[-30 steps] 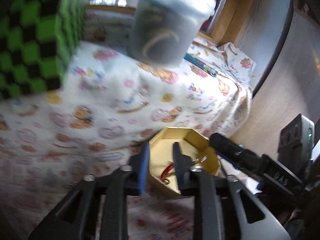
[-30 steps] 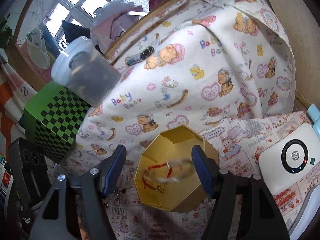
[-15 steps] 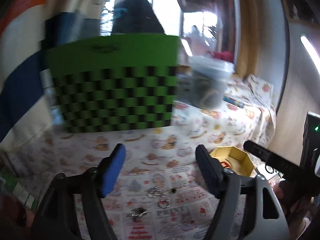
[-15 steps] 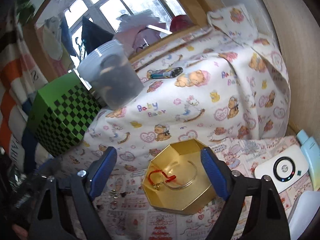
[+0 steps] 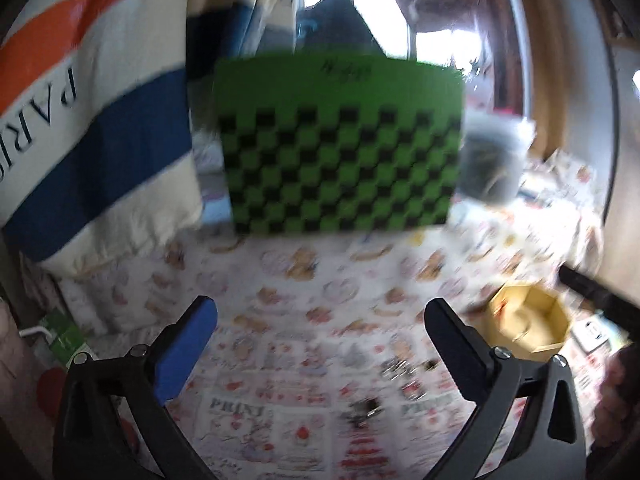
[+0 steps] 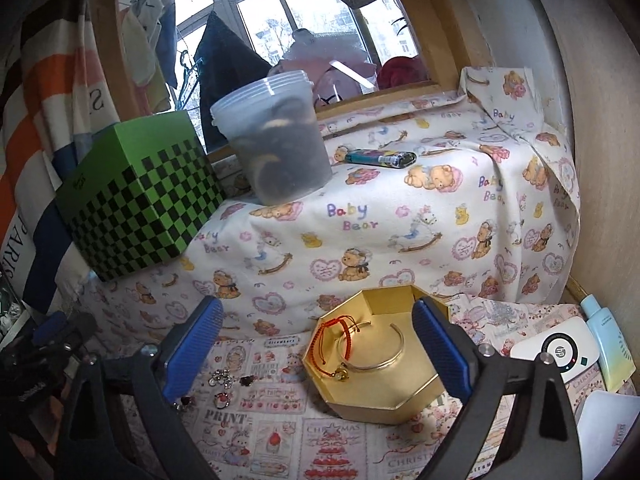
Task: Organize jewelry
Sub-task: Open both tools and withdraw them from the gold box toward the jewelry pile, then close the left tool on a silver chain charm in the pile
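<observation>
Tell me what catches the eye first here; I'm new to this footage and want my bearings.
The green checkered box stands out at the left, with a cloudy plastic tub beside it on the raised, bear-print cloth. Lower down, an open gold box holds a red cord bracelet and a metal bangle. Small rings lie loose on the cloth to its left.

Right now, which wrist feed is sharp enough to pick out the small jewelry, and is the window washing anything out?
Left wrist view: motion-blurred, the loose rings are smears and the green checkered box is soft. Right wrist view: sharp, the gold box, bangle and red cord bracelet read clearly; the window is bright but blows out nothing on the table; fisheye bends the edges.
</observation>
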Demonstrator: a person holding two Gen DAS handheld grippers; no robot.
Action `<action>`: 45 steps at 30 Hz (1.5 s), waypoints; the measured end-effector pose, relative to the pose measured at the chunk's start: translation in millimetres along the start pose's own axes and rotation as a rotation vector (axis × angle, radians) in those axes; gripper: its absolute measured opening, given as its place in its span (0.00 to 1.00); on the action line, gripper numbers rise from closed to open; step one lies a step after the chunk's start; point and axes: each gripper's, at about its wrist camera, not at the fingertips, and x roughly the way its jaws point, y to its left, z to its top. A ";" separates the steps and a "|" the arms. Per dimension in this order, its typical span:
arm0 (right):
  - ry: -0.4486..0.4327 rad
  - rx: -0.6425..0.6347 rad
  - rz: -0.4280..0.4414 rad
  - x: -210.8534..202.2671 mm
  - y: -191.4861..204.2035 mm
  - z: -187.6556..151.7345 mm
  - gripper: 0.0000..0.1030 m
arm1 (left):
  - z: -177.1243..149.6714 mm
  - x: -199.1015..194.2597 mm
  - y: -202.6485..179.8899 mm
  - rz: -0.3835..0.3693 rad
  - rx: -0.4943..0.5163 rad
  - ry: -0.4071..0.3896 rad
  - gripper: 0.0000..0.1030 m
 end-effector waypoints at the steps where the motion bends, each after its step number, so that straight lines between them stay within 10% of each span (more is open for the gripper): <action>1: -0.002 -0.010 -0.005 0.1 2.4 -0.8 0.95 | -2.7 3.6 2.1 0.007 0.005 0.007 1.00; 16: 0.016 -0.104 -0.076 9.4 18.6 -12.7 0.97 | -22.3 35.6 11.6 0.026 -0.001 0.154 1.00; 31: 0.040 -0.124 -0.075 14.7 22.6 -16.9 0.97 | -34.3 63.4 14.8 -0.113 -0.061 0.305 0.99; 45: 0.086 -0.159 -0.050 22.2 33.2 -24.2 0.97 | -52.8 78.1 3.1 -0.240 -0.074 0.472 0.34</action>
